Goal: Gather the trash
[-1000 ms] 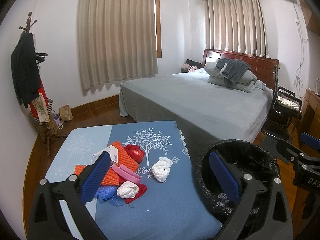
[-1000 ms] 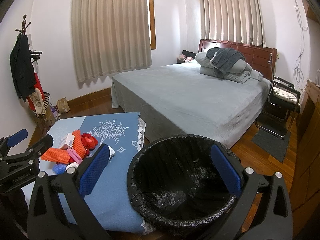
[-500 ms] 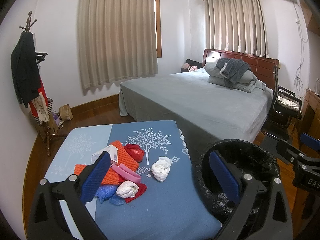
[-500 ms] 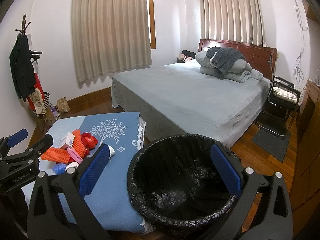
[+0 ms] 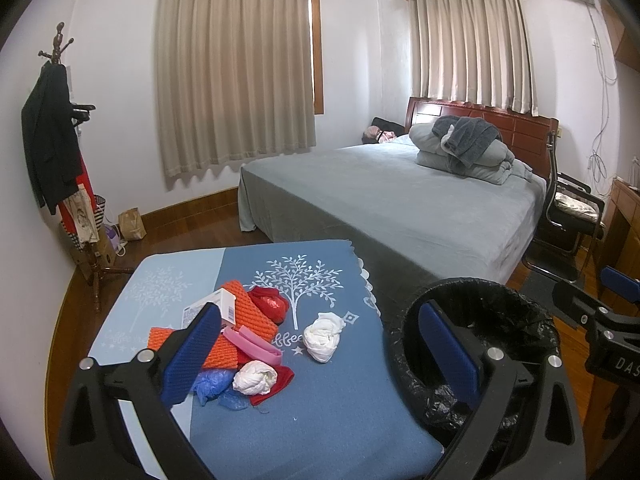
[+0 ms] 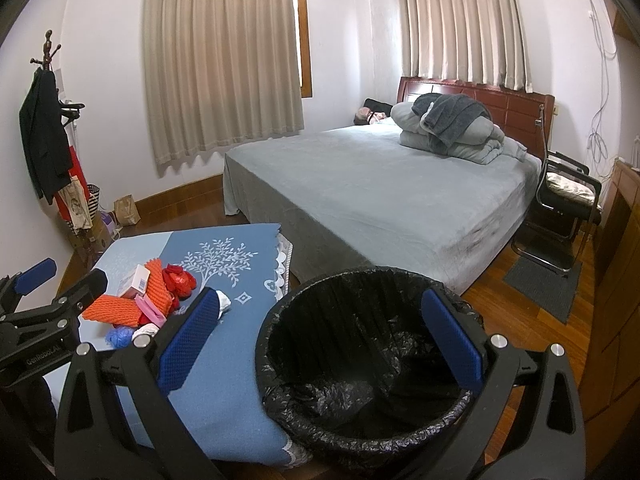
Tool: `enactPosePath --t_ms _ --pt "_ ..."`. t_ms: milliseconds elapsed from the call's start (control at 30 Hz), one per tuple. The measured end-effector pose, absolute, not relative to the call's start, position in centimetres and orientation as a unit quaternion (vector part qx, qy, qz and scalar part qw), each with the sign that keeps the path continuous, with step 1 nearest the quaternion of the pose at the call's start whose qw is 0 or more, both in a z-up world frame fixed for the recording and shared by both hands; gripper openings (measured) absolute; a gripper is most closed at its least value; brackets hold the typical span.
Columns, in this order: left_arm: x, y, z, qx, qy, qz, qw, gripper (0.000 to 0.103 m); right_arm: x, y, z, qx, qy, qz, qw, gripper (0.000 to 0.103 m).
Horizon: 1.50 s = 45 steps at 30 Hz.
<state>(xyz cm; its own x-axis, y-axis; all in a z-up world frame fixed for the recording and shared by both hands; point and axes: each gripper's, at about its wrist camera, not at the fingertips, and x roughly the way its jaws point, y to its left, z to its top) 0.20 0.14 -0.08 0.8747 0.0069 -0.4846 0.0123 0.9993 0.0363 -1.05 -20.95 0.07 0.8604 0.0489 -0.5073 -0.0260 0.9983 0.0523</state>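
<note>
A pile of trash lies on the blue table cloth (image 5: 320, 412): orange foam netting (image 5: 256, 316), a small white box (image 5: 218, 306), red wrappers (image 5: 270, 302), a pink strip (image 5: 254, 340), blue plastic (image 5: 212, 382) and two white wads (image 5: 322, 334) (image 5: 256, 376). A bin with a black liner (image 6: 360, 344) stands right of the table. My left gripper (image 5: 320, 356) hangs open above the table's near side, holding nothing. My right gripper (image 6: 320, 344) hangs open over the bin's near rim, also holding nothing. The left gripper's fingers (image 6: 52, 300) show in the right wrist view beside the pile (image 6: 148, 296).
A large grey bed (image 5: 400, 200) with folded bedding (image 5: 464, 152) stands beyond the table. A coat stand (image 5: 60, 152) with clothes and bags is at the left wall. A black chair (image 5: 572, 216) and a wooden cabinet (image 6: 616, 280) stand at the right.
Almost nothing differs; both views have shifted only slightly, and both grippers stay open with the trash where it was.
</note>
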Motion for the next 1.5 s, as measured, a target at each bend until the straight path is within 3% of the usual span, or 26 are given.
enactPosePath --t_ms 767,1500 --pt "-0.4 1.6 -0.4 0.017 0.245 0.01 0.969 0.097 -0.2 -19.7 -0.9 0.026 0.268 0.028 0.963 0.098" --pt "4.0 13.3 -11.7 0.015 0.279 0.12 0.953 0.097 10.4 -8.8 -11.4 0.013 0.301 0.133 0.944 0.097"
